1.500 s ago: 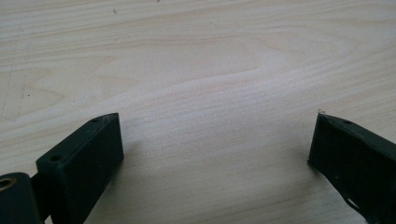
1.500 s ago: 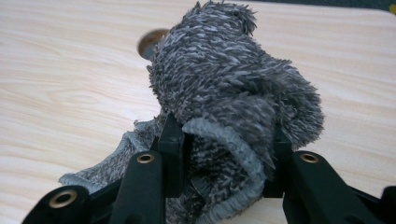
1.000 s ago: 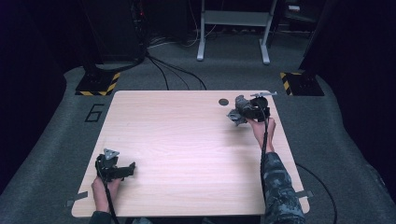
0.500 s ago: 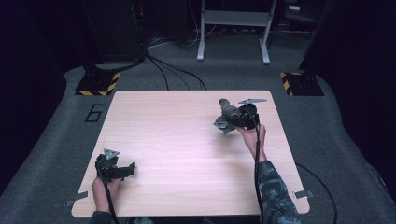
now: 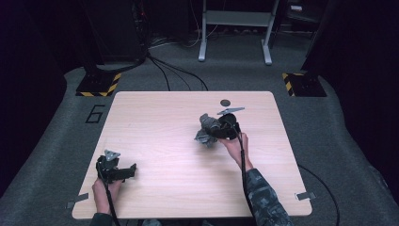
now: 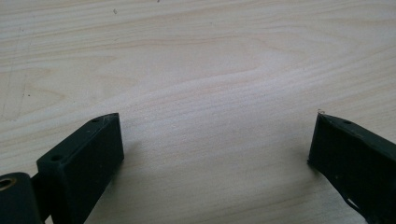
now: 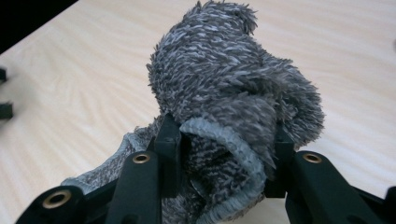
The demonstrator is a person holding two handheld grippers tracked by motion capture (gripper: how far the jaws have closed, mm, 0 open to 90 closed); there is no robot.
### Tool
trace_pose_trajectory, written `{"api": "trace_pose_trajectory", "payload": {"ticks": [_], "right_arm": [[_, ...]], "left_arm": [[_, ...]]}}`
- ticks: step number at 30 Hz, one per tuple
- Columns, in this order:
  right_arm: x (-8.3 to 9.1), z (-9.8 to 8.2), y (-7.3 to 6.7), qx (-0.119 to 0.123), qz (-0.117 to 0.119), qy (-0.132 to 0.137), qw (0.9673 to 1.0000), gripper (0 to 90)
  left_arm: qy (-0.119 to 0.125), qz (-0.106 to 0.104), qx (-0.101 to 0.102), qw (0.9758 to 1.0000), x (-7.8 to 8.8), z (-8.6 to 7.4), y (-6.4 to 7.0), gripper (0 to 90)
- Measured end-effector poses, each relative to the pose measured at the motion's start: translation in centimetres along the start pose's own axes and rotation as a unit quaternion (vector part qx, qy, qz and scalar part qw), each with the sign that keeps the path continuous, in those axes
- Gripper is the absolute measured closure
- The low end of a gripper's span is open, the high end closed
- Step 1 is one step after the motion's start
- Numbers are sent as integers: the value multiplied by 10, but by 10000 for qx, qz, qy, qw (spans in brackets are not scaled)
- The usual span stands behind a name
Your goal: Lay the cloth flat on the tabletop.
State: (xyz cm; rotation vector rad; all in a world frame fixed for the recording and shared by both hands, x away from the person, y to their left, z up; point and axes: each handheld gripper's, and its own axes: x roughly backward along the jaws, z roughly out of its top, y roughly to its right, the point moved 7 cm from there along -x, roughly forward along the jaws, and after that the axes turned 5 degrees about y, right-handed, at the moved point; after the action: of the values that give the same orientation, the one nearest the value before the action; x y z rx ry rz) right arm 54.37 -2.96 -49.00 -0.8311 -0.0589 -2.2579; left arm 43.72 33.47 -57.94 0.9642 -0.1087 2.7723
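High view puts my left hand (image 5: pixel 104 189) nearest, by the near left corner of the pale wooden tabletop (image 5: pixel 160 136), holding my left gripper (image 5: pixel 116 169) low over the wood. Left gripper view has its two black jaws standing wide apart with bare wood grain between them and nothing held. Farther in, right of the tabletop's middle, my right hand (image 5: pixel 234 145) reaches out from a patterned sleeve (image 5: pixel 263 197) and carries my right gripper (image 5: pixel 212 133), whose jaws are clamped on a fuzzy grey knitted cloth bundle (image 5: pixel 207 129). Right gripper view shows that bundle (image 7: pixel 233 107) squeezed between the two jaws, its shaggy top bulging above them and a smoother ribbed hem curling down in front; I cannot tell whether its lower part touches the wood. Beyond it, near the far edge, lies a small dark round disc (image 5: pixel 225 102). Past the table, grey carpet (image 5: pixel 329 127) runs to a metal stand (image 5: pixel 234 28).
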Motion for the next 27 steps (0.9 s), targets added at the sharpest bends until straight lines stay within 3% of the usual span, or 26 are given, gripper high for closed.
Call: {"api": "trace_pose_trajectory", "payload": {"ticks": [3, 7, 9, 10, 15, 23, 26, 27], "right_arm": [[-12, -10, -18, 278, 100, -197, 9994, 578], [-22, -18, -23, 408, 25, -338, 9986, 517], [-27, -22, -25, 401, 35, -425, 9983, 412], [-30, -24, -25, 490, 42, -428, 9979, 296], [-15, -20, -28, 532, 88, -290, 9981, 159], [9, -27, -25, 470, 52, -101, 9988, 184], [18, -34, -20, 359, -32, -86, 9993, 235], [22, -37, -18, 292, -67, -49, 9995, 261]], "left_arm": [[4, -1, -9, 10000, 0, 0, 0, 30], [5, -1, -5, 10000, 0, 0, 0, 31], [2, -6, -4, 10000, 0, 0, 0, 31], [3, -5, -3, 10000, 0, 0, 0, 31], [10, -2, -5, 10000, 0, 0, 0, 30], [-82, 171, 144, 9997, 1, 2, 2, 42], [47, -17, 240, 9997, 2, 8, 11, 67], [188, -173, 272, 9993, 2, 15, 23, 67]]}}
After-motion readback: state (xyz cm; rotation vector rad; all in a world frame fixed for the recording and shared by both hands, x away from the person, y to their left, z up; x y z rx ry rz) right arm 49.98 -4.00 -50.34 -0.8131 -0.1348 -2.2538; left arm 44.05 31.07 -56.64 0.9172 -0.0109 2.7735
